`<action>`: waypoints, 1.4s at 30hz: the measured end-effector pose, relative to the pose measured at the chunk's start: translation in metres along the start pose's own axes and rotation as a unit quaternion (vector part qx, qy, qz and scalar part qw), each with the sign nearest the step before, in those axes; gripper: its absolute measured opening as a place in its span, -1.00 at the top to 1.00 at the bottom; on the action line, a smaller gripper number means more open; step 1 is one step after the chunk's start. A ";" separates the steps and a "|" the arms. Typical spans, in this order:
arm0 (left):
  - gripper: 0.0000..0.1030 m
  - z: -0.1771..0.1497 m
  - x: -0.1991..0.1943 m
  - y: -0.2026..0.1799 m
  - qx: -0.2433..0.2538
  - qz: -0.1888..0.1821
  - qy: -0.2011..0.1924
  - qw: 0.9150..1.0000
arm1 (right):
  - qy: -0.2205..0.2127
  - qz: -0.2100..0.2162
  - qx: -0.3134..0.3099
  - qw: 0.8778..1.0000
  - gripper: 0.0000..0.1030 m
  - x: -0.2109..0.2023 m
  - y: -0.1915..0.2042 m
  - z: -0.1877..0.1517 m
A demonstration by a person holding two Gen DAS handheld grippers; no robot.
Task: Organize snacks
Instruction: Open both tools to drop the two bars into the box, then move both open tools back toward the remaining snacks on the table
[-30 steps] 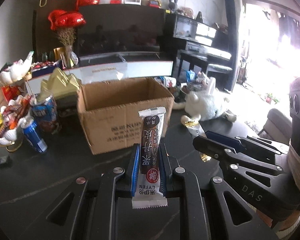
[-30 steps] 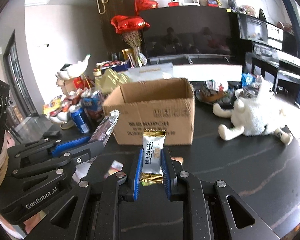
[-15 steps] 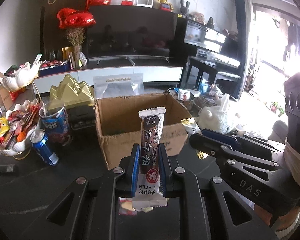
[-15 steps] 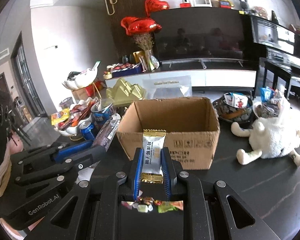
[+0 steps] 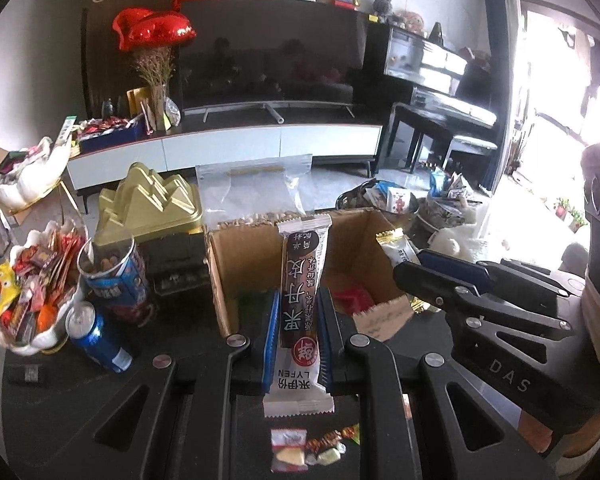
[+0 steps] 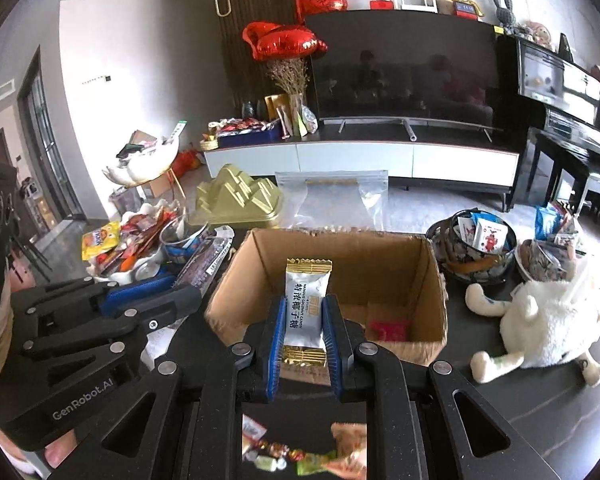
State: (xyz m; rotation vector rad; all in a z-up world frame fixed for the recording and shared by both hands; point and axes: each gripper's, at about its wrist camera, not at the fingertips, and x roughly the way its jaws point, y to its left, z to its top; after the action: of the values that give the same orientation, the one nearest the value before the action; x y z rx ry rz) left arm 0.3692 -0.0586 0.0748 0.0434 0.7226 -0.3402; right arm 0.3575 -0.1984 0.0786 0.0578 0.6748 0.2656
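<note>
Brown cardboard box (image 5: 260,264) stands open-topped on the dark marble-veined tabletop (image 6: 540,412), directly ahead of both grippers.

Left gripper (image 5: 298,332): jaws closed on a long brown-and-white wrapped snack bar (image 5: 302,300), held upright; its top end reaches above the box's near wall, its white bottom end hangs below the blue pads (image 5: 269,344).

Right gripper (image 6: 305,340): jaws closed on a small white candy packet with gold crimped ends (image 6: 306,308), upright, in front of the box opening. In the left wrist view this gripper (image 5: 410,268) sits at the box's right side, packet pointing toward the box.

Box contents: a red wrapper (image 6: 388,330) lies on the floor at the near right corner; something green (image 5: 252,304) shows at near left, identity unclear.

Under the grippers: loose small wrapped candies (image 5: 308,444) on the tabletop.

Surroundings:
- Clear zip bag of nuts (image 5: 256,196) stands just behind the box.
- Gold ridged plastic tray (image 5: 152,204) behind left.
- Blue drink can (image 5: 96,336) and blue-labelled snack cup (image 5: 114,272) left of the box, beside a white dish heaped with packets (image 5: 28,292).
- White plush toy (image 6: 540,316) lies right of the box; dark bowl of sachets (image 6: 476,248) behind it.
</note>
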 end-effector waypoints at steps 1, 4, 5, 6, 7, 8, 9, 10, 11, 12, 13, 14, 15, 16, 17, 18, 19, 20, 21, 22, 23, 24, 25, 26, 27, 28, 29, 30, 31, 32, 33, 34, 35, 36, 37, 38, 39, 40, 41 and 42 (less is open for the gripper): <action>0.64 0.004 0.005 0.001 0.003 0.004 0.002 1.000 | 0.004 0.003 0.002 1.000 0.61 0.005 -0.002 0.003; 0.64 0.013 0.020 0.005 0.005 0.009 0.008 1.000 | 0.010 0.000 0.008 1.000 0.61 0.019 -0.010 0.011; 0.64 0.016 0.026 0.006 0.005 0.010 0.010 1.000 | 0.012 -0.001 0.009 1.000 0.61 0.025 -0.013 0.014; 0.64 0.017 0.031 0.008 0.005 0.012 0.010 1.000 | 0.014 -0.001 0.010 1.000 0.61 0.030 -0.015 0.015; 0.64 0.019 0.037 0.009 0.004 0.015 0.011 1.000 | 0.016 -0.001 0.009 1.000 0.61 0.034 -0.017 0.017; 0.64 0.020 0.042 0.010 0.003 0.017 0.013 1.000 | 0.018 -0.003 0.007 1.000 0.61 0.040 -0.019 0.019; 0.62 0.022 0.049 0.012 0.002 0.019 0.015 1.000 | 0.019 -0.005 0.006 1.000 0.61 0.044 -0.021 0.019; 0.61 0.022 0.056 0.013 0.000 0.024 0.017 1.000 | 0.020 -0.007 0.007 1.000 0.61 0.048 -0.022 0.021; 0.58 0.023 0.060 0.015 -0.001 0.027 0.017 0.999 | 0.019 -0.009 0.009 1.000 0.60 0.052 -0.024 0.021; 0.41 0.024 0.066 0.017 -0.003 0.029 0.016 0.999 | 0.019 -0.011 0.011 1.000 0.58 0.057 -0.026 0.021; 0.17 0.025 0.069 0.019 -0.006 0.032 0.016 0.999 | 0.023 -0.016 0.012 1.000 0.53 0.061 -0.028 0.021; 0.10 0.025 0.071 0.021 -0.011 0.034 0.014 0.999 | 0.026 -0.022 0.016 0.999 0.27 0.065 -0.030 0.020; 0.09 0.024 0.071 0.023 -0.012 0.036 0.011 0.999 | 0.025 -0.025 0.018 0.999 0.16 0.067 -0.032 0.018; 0.09 0.023 0.070 0.023 -0.010 0.044 0.007 0.999 | 0.023 -0.027 0.017 0.999 0.16 0.068 -0.033 0.016; 0.09 0.022 0.069 0.023 -0.005 0.055 0.004 0.998 | 0.021 -0.030 0.015 0.999 0.16 0.068 -0.033 0.012; 0.07 0.020 0.067 0.022 -0.001 0.062 0.001 0.998 | 0.022 -0.031 0.015 0.999 0.16 0.069 -0.034 0.011; 0.02 0.018 0.064 0.021 0.001 0.063 -0.003 0.998 | 0.023 -0.029 0.015 0.999 0.16 0.070 -0.034 0.009; -0.01 0.016 0.062 0.020 0.001 0.064 -0.004 0.998 | 0.024 -0.024 0.017 0.999 0.16 0.069 -0.034 0.006; -0.04 0.014 0.060 0.020 0.000 0.067 -0.004 0.998 | 0.025 -0.021 0.017 0.999 0.16 0.068 -0.034 0.005; -0.04 0.011 0.057 0.019 0.002 0.068 -0.005 0.998 | 0.025 -0.017 0.018 0.999 0.16 0.067 -0.033 0.003; -0.04 0.008 0.054 0.019 0.002 0.068 -0.005 0.998 | 0.023 -0.013 0.020 0.999 0.16 0.064 -0.032 0.001; -0.04 0.005 0.050 0.018 0.004 0.067 -0.006 0.998 | 0.020 -0.011 0.021 1.000 0.16 0.062 -0.031 -0.001; -0.04 0.002 0.046 0.017 0.004 0.067 -0.008 0.998 | 0.017 -0.007 0.021 1.000 0.16 0.059 -0.029 -0.002; -0.04 0.000 0.043 0.016 0.004 0.069 -0.009 0.998 | 0.015 -0.005 0.019 1.000 0.16 0.055 -0.027 -0.004; -0.04 -0.003 0.039 0.015 0.004 0.074 -0.009 0.997 | 0.012 -0.004 0.018 1.000 0.16 0.051 -0.025 -0.006; -0.04 -0.006 0.034 0.015 0.005 0.076 -0.008 0.997 | 0.009 -0.003 0.016 1.000 0.16 0.046 -0.023 -0.008; -0.04 -0.009 0.028 0.014 0.004 0.073 -0.011 0.997 | 0.006 -0.002 0.015 1.000 0.16 0.041 -0.020 -0.009; -0.04 -0.010 0.025 0.014 0.004 0.072 -0.012 0.997 | 0.004 0.000 0.013 1.000 0.16 0.038 -0.018 -0.010; -0.04 -0.012 0.020 0.013 0.005 0.073 -0.014 0.997 | 0.003 0.001 0.009 1.000 0.16 0.034 -0.015 -0.012; -0.04 -0.014 0.016 0.013 0.005 0.074 -0.015 0.997 | 0.000 0.001 0.005 1.000 0.16 0.028 -0.011 -0.014; -0.04 -0.016 0.011 0.012 0.006 0.074 -0.018 0.997 | -0.003 0.002 0.001 1.000 0.16 0.024 -0.008 -0.015; -0.05 -0.018 0.006 0.011 0.007 0.074 -0.020 0.997 | -0.004 0.002 -0.003 1.000 0.16 0.020 -0.005 -0.016; -0.06 -0.020 0.003 0.011 0.008 0.073 -0.021 0.997 | -0.007 0.003 -0.006 1.000 0.16 0.016 -0.003 -0.018; -0.07 -0.024 -0.003 0.010 0.009 0.070 -0.022 0.997 | -0.009 0.005 -0.008 1.000 0.16 0.012 -0.001 -0.020; -0.07 -0.027 -0.006 0.010 0.009 0.066 -0.022 0.998 | -0.009 0.006 -0.010 1.000 0.16 0.009 0.001 -0.021; -0.07 -0.030 -0.010 0.010 0.010 0.060 -0.023 0.998 | -0.011 0.010 -0.012 1.000 0.16 0.004 0.005 -0.024; -0.07 -0.033 -0.013 0.009 0.011 0.058 -0.024 0.998 | -0.011 0.012 -0.014 1.000 0.16 0.001 0.008 -0.026; -0.07 -0.037 -0.017 0.009 0.011 0.056 -0.024 0.998 | -0.012 0.015 -0.016 1.000 0.16 -0.003 0.011 -0.029; -0.06 -0.039 -0.020 0.009 0.011 0.056 -0.025 0.998 | -0.013 0.019 -0.018 1.000 0.16 -0.006 0.014 -0.031; -0.07 -0.042 -0.023 0.009 0.010 0.056 -0.026 0.998 | -0.013 0.018 -0.021 1.000 0.16 -0.009 0.017 -0.034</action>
State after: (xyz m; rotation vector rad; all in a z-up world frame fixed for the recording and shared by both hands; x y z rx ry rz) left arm 0.3295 -0.0369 0.0578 0.0934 0.6621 -0.2397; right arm 0.3259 -0.1853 0.0601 0.0333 0.6435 0.3131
